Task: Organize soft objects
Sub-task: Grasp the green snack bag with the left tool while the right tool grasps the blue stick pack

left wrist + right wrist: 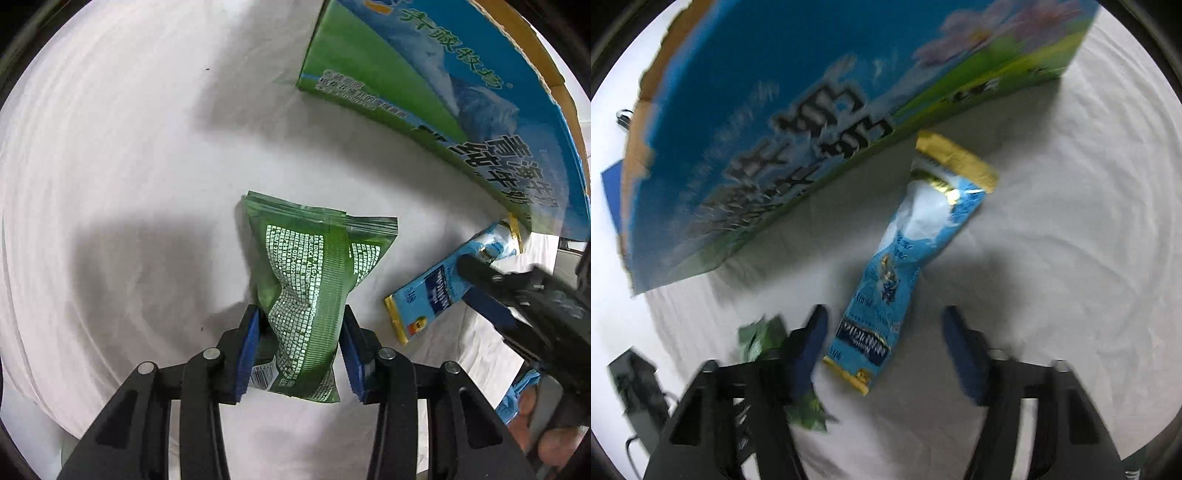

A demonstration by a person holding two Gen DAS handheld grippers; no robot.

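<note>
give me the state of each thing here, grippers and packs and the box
left gripper: shut on the green pack, pads pinching its waist
green pack: gripped, crumpled at the middle
right gripper: open, fingers either side of the blue pack's near end
blue pack: lying flat on the white cloth, not gripped, gold end by the box
milk carton box: standing on the cloth, top edge torn open
white cloth: spread out, wrinkled

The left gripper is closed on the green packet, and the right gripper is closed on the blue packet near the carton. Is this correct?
Partly. The right gripper is open: the right wrist view shows the blue packet lying on the white cloth between its spread fingers, ungripped. The left gripper is indeed closed on the green packet.
</note>
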